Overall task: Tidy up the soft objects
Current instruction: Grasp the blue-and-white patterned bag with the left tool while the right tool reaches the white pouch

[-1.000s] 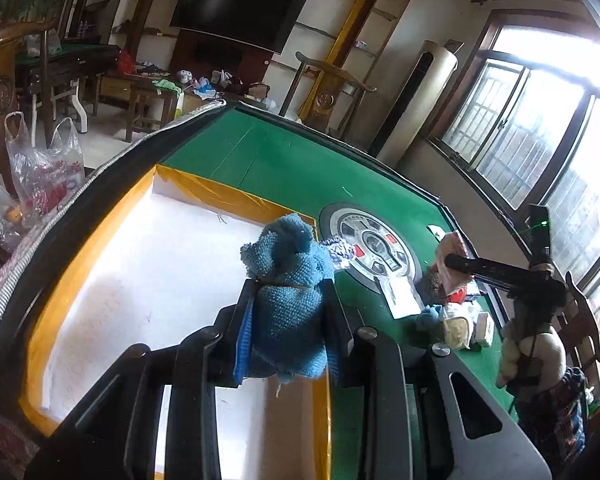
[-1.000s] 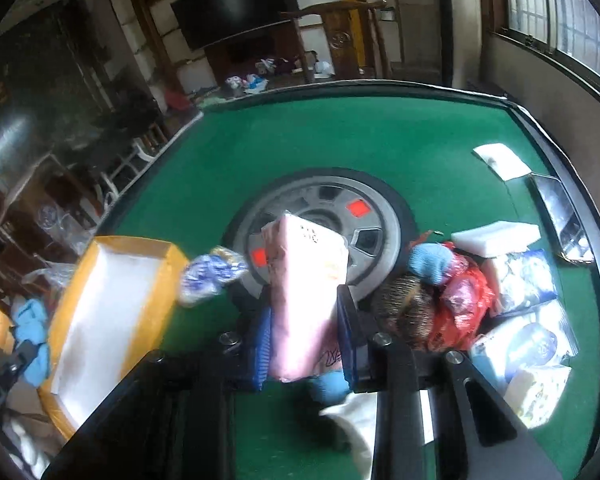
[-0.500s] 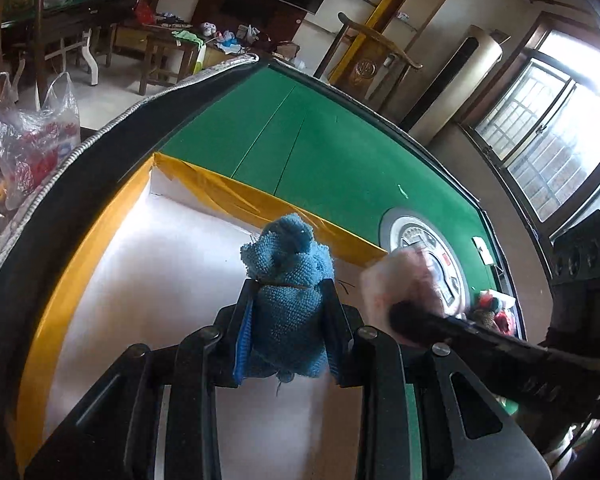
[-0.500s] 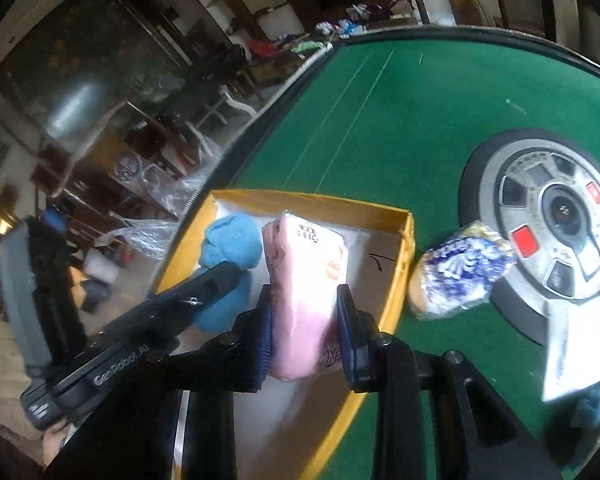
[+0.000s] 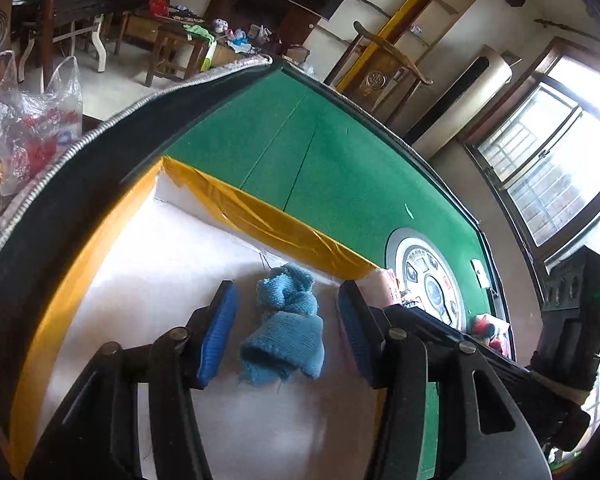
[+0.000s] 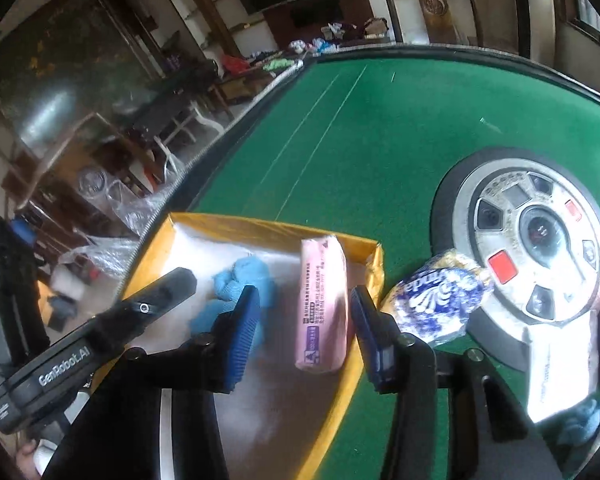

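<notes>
Both jaws have just been spread: the blue cloth (image 5: 286, 328) and pink pack (image 6: 323, 304) are released into the box (image 6: 374, 264), so two items are placed.

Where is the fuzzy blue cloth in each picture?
Left wrist view: blue cloth lies low in the middle, inside the yellow-edged box, between the left gripper's open pads.
Right wrist view: blue cloth sits left of centre, beside the pink pack.
Shared landmark: the round grey panel.
</notes>
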`<action>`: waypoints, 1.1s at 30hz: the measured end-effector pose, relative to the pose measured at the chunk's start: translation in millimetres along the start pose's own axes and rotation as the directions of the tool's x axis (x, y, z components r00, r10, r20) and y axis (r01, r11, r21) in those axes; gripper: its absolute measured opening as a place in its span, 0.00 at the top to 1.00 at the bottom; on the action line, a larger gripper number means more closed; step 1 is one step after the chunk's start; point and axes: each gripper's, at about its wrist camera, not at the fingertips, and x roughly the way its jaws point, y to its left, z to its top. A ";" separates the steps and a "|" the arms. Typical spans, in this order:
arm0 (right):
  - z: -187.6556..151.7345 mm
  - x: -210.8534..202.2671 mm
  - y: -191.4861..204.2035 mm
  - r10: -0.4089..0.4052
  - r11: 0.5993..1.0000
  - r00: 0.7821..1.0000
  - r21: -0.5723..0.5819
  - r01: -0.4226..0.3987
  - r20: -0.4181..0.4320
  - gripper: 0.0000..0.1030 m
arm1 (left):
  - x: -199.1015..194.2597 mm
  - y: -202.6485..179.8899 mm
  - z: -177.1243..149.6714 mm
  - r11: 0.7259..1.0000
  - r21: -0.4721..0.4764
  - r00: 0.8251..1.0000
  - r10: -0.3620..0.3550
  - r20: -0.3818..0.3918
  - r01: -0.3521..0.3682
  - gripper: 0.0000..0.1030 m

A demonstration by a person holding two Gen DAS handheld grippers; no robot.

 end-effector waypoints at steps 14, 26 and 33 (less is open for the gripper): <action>-62.5 -115.1 -108.6 -0.169 0.985 0.971 0.063 0.160 0.172 0.48 | -37.6 -85.3 -55.8 0.985 0.132 0.991 -0.101 -0.083 0.111 0.42; -61.8 -163.9 -161.8 -0.038 0.991 0.958 0.133 0.000 0.286 0.48 | 30.1 -163.0 -26.8 0.961 0.262 0.992 0.107 -0.066 -0.087 0.42; -50.5 -179.2 -148.3 -0.056 0.996 0.917 0.081 0.026 0.395 0.36 | 53.3 -175.4 -41.3 0.929 0.362 0.984 0.132 -0.121 -0.080 0.42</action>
